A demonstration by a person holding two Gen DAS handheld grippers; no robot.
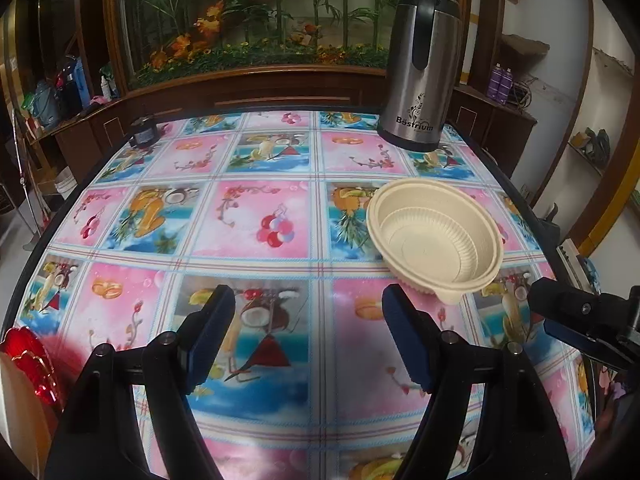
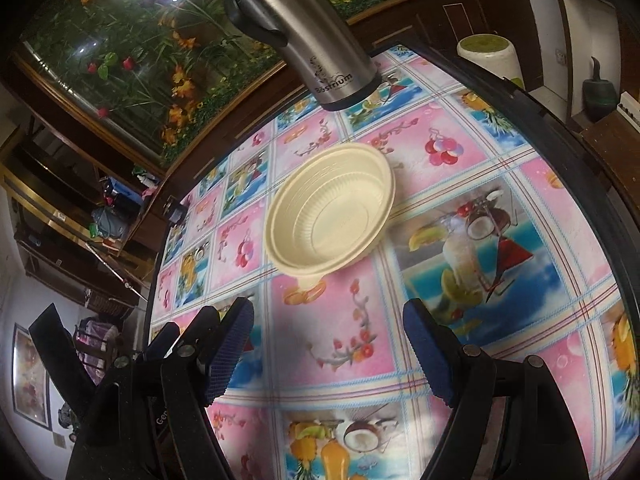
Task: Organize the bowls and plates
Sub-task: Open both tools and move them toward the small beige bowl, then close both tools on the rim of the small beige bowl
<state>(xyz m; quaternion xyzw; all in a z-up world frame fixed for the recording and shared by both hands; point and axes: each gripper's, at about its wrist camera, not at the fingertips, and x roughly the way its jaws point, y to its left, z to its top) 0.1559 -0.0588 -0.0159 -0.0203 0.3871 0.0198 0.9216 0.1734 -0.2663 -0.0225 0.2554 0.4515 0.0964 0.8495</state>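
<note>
While hovering over the table (image 1: 256, 216), w/ its pink-and-blue fruit-print cloth, keeping left gripper (image 1: 308, 336) wide apart, nothing btwn the blue-padded fingers (image 1: 212, 332), only bare cloth showing in the gap. Sitting upright on the table ahead and to the right of that gripper: cream bowl (image 1: 436, 236), ribbed inner wall, small tab on the near rim, looking like more than one nested together, though count hard to tell. Standing beyond the bowl near the far right table edge, apart from it: steel thermos jug (image 1: 420, 80), black handle and lid, upright. Peeking in at the lower left edge of the left view: red glossy dish (image 1: 32, 360), partly cut off, so exact shape unclear. Resting near the far left corner of the table: small dark object (image 1: 144, 132), too small to ID.

Pointing down toward the same bowl (image 2: 332, 216) in the right view, holding right gripper (image 2: 328, 352) spread just as wide, also w/ nothing gripped; bowl lying ahead of the fingers (image 2: 230, 356), not btwn them, tab facing the gripper. Showing at the right edge of the left view: right gripper (image 1: 560, 316), near the bowl but not touching. Jug (image 2: 308, 36) standing past the bowl, near the far edge.
</note>
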